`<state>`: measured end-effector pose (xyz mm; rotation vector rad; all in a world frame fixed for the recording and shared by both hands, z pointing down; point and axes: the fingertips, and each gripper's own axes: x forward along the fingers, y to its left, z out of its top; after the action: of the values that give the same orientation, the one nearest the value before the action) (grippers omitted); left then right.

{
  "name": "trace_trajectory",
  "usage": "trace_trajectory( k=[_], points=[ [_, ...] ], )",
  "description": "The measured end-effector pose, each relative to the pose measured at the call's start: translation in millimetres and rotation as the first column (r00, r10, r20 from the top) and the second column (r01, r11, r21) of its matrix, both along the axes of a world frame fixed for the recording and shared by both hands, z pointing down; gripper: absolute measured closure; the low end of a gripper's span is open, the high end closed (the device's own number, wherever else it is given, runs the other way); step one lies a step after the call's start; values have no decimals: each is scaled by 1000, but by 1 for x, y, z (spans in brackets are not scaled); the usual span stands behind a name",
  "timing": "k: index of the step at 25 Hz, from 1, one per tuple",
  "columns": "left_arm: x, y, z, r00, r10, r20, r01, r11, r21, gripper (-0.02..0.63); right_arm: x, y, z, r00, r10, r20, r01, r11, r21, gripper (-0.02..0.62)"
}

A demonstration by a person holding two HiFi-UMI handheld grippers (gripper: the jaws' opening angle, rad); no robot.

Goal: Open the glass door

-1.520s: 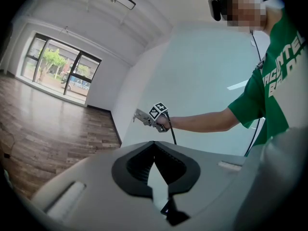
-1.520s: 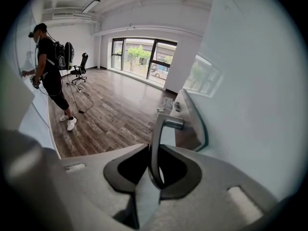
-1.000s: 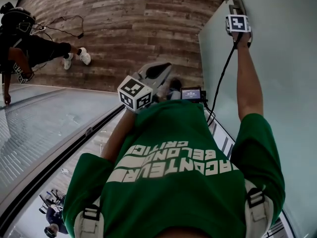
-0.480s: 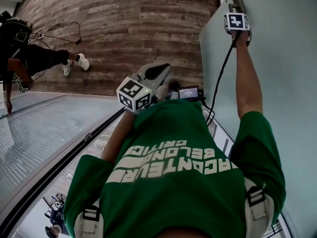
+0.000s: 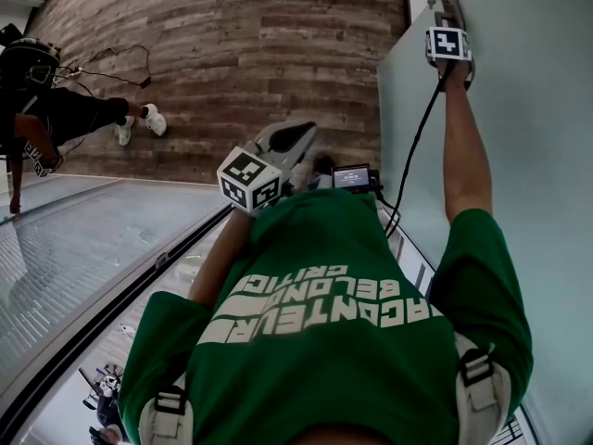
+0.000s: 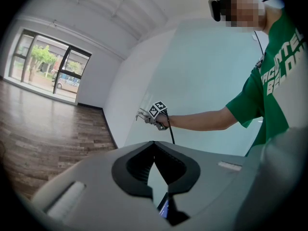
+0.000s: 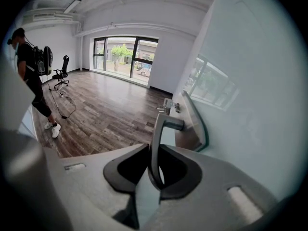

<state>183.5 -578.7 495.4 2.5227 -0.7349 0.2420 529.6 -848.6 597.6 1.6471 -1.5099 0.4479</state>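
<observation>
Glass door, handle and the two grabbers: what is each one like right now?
glass door: looks swung partly open; how far is unclear.
door handle: pinched between two jaws.
right gripper: shut on the door handle.
left gripper: shut, holding nothing, away from the glass door.

Floor [image 5: 259, 54]: brown wooden planks.
Cable [image 5: 149, 63]: dark, lying looped on the planks.
Person [image 5: 56, 109]: standing beside the cable in white shoes [image 5: 148, 119].
Chair [image 7: 61, 71]: standing near the windows.
</observation>
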Motion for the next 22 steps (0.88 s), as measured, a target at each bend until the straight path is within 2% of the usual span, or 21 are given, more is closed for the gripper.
trace_trajectory(
  k=[14,22],
  points=[
    [3,1,-9,1000,9,-3,-9,1000,-8,589,42,-1,-18,999,45,-28,-44,998,38,532],
    [1,-5,-7,1000,7,-8,-8,1000,-12,589,58,4,-15,996,84,-20,-84,996,20,531]
  ],
)
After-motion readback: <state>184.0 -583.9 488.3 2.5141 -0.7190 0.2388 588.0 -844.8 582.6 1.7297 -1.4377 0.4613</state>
